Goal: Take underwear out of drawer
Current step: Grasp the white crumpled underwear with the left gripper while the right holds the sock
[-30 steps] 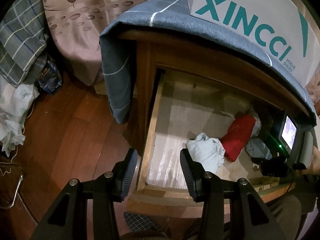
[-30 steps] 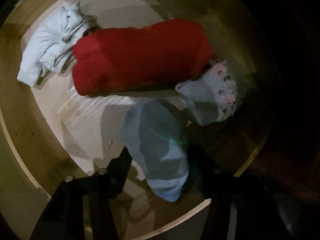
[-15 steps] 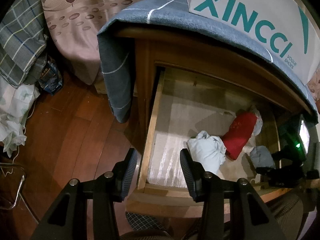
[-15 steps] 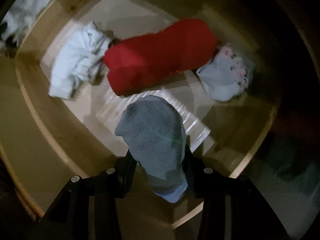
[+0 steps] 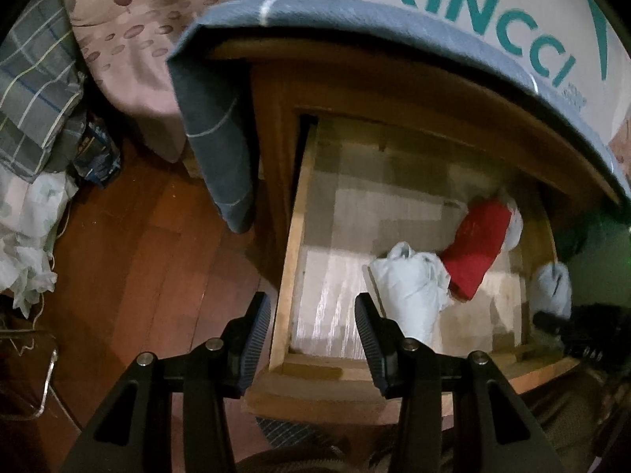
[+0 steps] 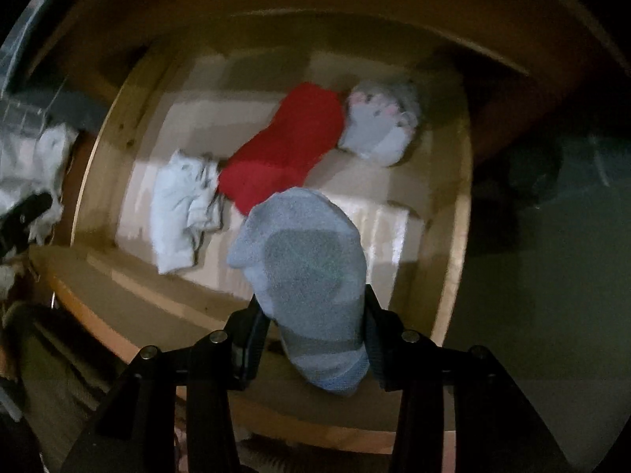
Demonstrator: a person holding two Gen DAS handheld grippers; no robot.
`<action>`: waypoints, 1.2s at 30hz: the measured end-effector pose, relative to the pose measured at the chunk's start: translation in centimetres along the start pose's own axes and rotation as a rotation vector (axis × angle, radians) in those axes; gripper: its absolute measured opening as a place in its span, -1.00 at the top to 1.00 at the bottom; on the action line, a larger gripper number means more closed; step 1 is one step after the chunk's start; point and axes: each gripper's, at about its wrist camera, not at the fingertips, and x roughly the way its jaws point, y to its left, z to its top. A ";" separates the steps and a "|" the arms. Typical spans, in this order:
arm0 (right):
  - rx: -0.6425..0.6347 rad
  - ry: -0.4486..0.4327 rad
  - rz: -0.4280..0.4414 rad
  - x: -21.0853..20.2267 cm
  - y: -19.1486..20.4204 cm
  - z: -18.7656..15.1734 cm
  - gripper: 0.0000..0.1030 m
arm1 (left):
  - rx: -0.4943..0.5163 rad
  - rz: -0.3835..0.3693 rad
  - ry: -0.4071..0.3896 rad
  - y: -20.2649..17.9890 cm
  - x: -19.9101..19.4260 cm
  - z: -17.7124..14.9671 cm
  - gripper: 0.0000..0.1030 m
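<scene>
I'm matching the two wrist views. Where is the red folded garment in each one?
Left wrist: red garment at right of the open drawer, beside the white bundle.
Right wrist: red garment at centre, above the held grey sock.
Shared landmark: the white bundle touching its end.

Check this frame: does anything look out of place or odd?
Yes. The right claw holds a grey sock-like piece above the drawer, not obviously underwear. A grey cloth hangs askew over the cabinet's corner.
</scene>
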 end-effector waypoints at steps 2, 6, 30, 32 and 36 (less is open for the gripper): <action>0.008 -0.021 0.003 -0.7 -0.4 0.1 0.22 | 0.022 -0.010 0.024 -0.2 0.3 0.0 0.11; 0.039 -0.078 0.014 -1.0 -0.6 0.1 0.22 | 0.041 -0.030 0.056 -0.7 0.8 0.1 0.11; 0.085 -0.065 0.116 -0.5 -1.5 0.2 0.22 | 0.013 -0.167 0.445 -8.9 10.2 1.8 -0.19; 0.088 -0.065 0.120 -0.5 -1.5 0.2 0.22 | 0.030 -0.156 0.475 -9.3 10.9 2.0 -0.19; 0.089 -0.060 0.128 -0.5 -1.5 0.2 0.22 | 0.041 -0.136 0.510 -9.9 12.2 2.6 -0.20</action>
